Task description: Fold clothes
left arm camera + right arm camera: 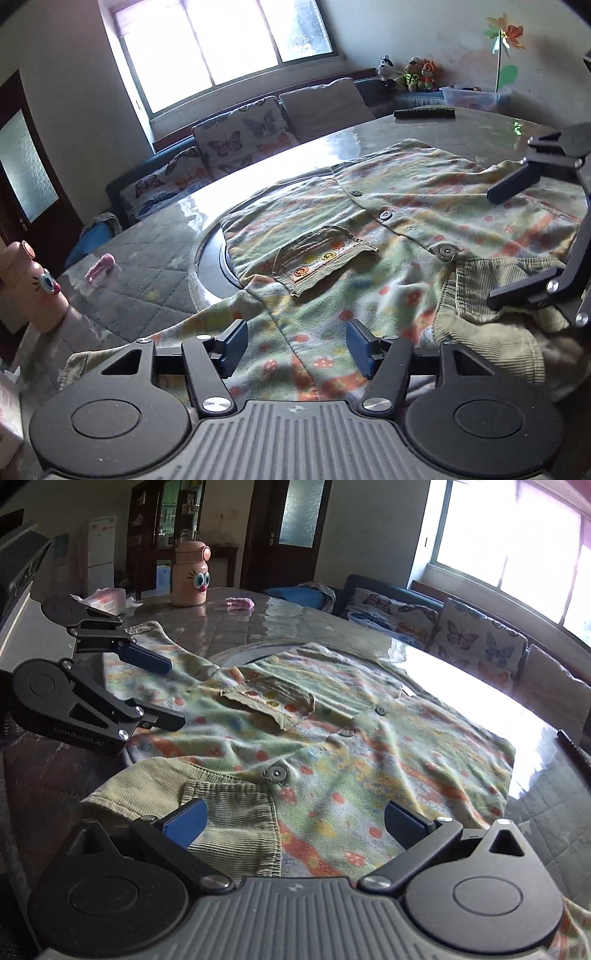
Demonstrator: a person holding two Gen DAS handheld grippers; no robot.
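Note:
A small green flowered jacket (388, 236) lies spread flat on the round table, front up, with snap buttons, a corduroy chest pocket (321, 262) and a corduroy collar (491, 295). My left gripper (295, 350) hovers open over the left shoulder and sleeve, nothing between its blue pads. From the right wrist view, the jacket (369, 746) fills the middle and my right gripper (295, 823) stands open just above the collar (229, 812). The left gripper (173, 690) shows at the left of that view, the right gripper (495, 247) at the right edge of the left wrist view.
The marble table (155, 258) has a dark turntable ring (210, 269) under the jacket. A pink cartoon bottle (191, 574), a tissue pack (107, 600) and a pink clip (240, 603) stand near one edge. A remote (424, 112) and a plastic box (474, 98) lie at the far side.

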